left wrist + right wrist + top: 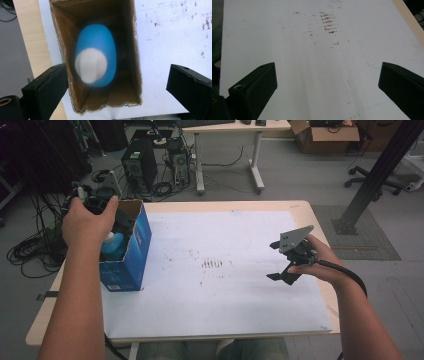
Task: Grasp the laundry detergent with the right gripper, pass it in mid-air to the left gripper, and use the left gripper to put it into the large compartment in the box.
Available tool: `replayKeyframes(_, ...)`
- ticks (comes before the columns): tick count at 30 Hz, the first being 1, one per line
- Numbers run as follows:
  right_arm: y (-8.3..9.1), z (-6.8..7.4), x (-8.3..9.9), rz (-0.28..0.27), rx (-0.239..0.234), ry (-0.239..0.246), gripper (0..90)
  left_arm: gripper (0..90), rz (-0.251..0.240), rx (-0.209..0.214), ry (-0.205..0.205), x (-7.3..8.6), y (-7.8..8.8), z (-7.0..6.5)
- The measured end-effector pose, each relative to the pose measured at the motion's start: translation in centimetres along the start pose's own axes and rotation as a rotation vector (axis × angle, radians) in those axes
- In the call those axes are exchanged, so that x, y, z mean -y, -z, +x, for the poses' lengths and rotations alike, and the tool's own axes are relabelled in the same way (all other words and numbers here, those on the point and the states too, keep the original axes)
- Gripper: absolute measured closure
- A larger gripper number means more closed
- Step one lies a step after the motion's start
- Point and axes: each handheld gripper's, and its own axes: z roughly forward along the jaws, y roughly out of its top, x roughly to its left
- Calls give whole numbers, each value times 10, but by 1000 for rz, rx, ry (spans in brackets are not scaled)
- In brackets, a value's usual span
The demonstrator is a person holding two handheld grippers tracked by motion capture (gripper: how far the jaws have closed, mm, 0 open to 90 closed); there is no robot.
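A blue carton [131, 251] with its top open stands at the table's left edge. Upright inside it is a blue bottle [113, 246] with a white cap [91, 65]. My left gripper [117, 73] hangs straight above the carton's brown inside [127, 32]; its jaws stand wide apart on either side of the opening and touch nothing. In the high view the person's left hand [87, 220] covers most of that gripper. My right gripper [278, 262] is held over the right part of the white sheet [317, 62], open with nothing between its jaws.
A white sheet [225, 285] with brown smudges [212, 264] covers most of the wooden table [300, 206]. On the floor behind stand a computer tower [139, 166], loose cables [30, 250], a desk leg [256, 165], and a black post [372, 175] at the right.
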Motion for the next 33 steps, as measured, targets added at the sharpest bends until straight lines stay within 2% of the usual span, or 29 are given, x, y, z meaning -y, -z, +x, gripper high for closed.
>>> replayKeyframes(9,4,1,2,1,6,-2,22,42,9,-23,-73,-1,3,-13)
replayKeyframes(18,9,1,2,0,13,0,22,43,-5,-24,-215,-6,13,-39)
replayKeyframes(22,11,2,2,5,15,2,22,44,-12,24,-303,-7,21,-52)
replayKeyframes(24,12,2,2,7,14,2,22,43,-16,30,-351,-7,26,-59)
replayKeyframes(28,12,3,1,10,14,4,22,44,-27,57,-413,-8,33,-67)
replayKeyframes(33,11,5,-2,11,7,15,22,43,-39,115,-494,-8,39,-75)
